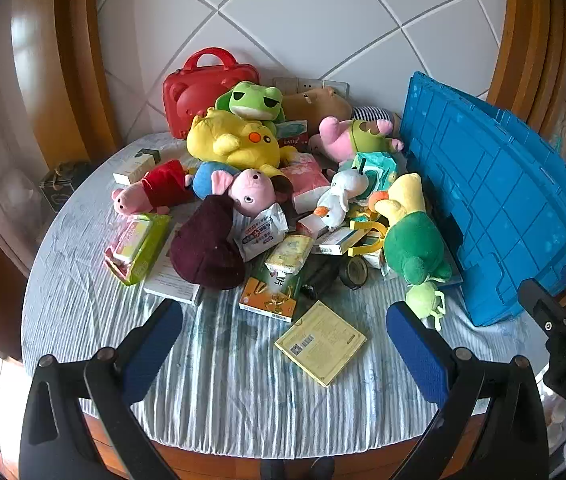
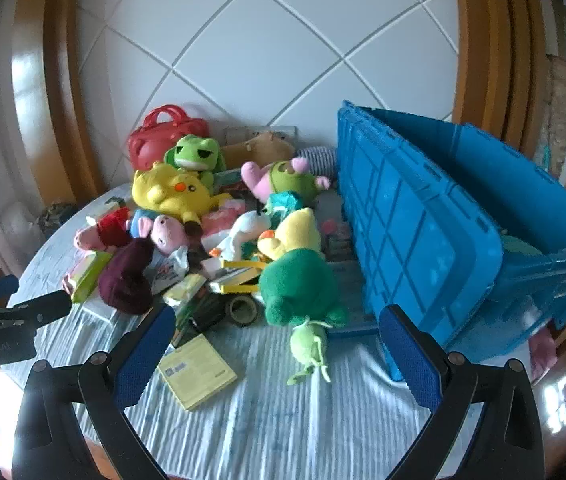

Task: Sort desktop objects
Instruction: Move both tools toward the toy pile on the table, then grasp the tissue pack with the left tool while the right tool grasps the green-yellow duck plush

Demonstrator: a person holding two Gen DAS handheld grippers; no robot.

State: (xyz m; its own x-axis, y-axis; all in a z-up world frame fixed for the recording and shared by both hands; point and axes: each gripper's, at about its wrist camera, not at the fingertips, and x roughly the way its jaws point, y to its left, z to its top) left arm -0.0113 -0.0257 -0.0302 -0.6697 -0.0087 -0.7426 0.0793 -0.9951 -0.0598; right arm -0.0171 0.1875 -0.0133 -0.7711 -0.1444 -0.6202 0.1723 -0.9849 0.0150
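A pile of plush toys and small packets lies on a round table with a striped cloth. It holds a yellow plush, a frog plush, a pink pig, a green and yellow plush, a dark red hat and a flat yellow box. A blue crate stands at the right. My left gripper is open and empty above the near cloth. My right gripper is open and empty, near the green plush and the yellow box.
A red toy case stands at the back against the tiled wall. Wooden frames flank both sides. A tape roll and medicine boxes lie at the pile's front. The blue crate holds something pale green inside.
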